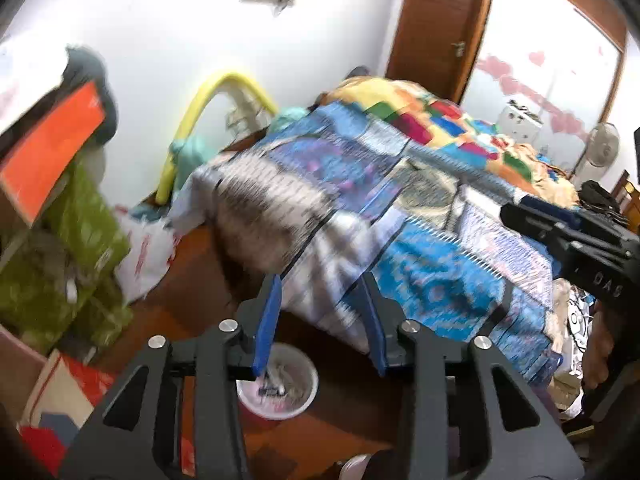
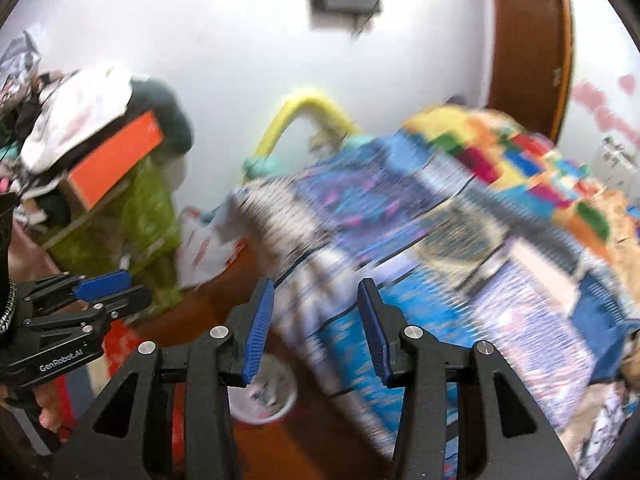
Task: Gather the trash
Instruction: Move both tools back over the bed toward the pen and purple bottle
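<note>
Both views are smeared with motion blur, so fine detail is hard to read. The left gripper [image 1: 320, 320] has its blue-padded fingers spread apart with nothing between them; the right gripper [image 2: 316, 328] is likewise released and empty. In the left wrist view the right gripper shows at about 3 o'clock, and in the right wrist view the left gripper sits at about 9 o'clock.

A white bin [image 1: 298, 394] with crumpled trash [image 1: 280, 384] inside (paper or wrappers, too blurred to tell) stands on the reddish-brown floor [image 1: 192, 264] at about 6 o'clock, just beyond the left gripper's fingertips and near the bed's corner. The right wrist view shows the same bin low at 6 o'clock, partly behind its left finger.

A patterned blue bedspread [image 1: 432, 280] hangs over the bed, with a colourful quilt [image 1: 432, 120] further back at 1 o'clock. Green bags [image 1: 72, 248] and an orange box [image 1: 52, 148] are piled at 9 o'clock.
</note>
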Demonstrator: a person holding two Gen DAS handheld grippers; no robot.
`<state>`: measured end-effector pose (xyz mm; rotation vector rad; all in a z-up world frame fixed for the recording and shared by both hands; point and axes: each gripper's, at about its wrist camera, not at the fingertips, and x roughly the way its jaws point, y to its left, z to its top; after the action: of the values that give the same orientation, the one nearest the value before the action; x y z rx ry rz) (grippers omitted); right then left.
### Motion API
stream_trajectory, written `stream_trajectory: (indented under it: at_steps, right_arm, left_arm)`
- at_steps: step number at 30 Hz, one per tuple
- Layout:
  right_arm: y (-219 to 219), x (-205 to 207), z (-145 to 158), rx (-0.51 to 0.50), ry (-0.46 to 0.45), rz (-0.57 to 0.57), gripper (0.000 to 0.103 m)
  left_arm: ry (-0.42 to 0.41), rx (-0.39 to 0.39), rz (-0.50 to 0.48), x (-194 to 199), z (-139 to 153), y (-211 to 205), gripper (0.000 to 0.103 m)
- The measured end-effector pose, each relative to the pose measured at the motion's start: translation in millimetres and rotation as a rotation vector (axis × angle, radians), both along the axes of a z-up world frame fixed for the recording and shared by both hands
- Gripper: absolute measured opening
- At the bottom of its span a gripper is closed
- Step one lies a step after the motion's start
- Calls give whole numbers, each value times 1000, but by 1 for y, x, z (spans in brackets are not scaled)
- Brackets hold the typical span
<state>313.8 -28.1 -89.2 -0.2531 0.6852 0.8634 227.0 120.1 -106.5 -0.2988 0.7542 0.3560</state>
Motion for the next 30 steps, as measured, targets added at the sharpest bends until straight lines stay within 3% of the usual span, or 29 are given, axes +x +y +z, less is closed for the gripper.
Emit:
stream_trajectory:
  at_steps: [3, 5, 9, 18, 23, 30]
  right_arm:
    - [-30, 13, 24, 45, -125, -79, 72]
    - [-43, 22, 32, 65, -185, -119, 78]
    - [-63, 49, 39, 86, -225, -188, 79]
    - [-95, 155, 6, 65, -124, -336, 79]
    - [-112, 211, -22, 50, -31, -376, 79]
    - [-94, 294, -81, 42, 131, -402, 78]
  left_arm:
    - [-22, 25, -39, 26, 13, -16, 48]
    - [-31, 37, -70, 49, 19, -28, 51]
    - [-34, 60, -118, 91, 24, -49, 60]
    - [-33, 29, -193, 212, 6, -71, 61]
    - [3, -9, -195, 287, -31, -66, 61]
    - [84, -114, -167, 374, -95, -50, 61]
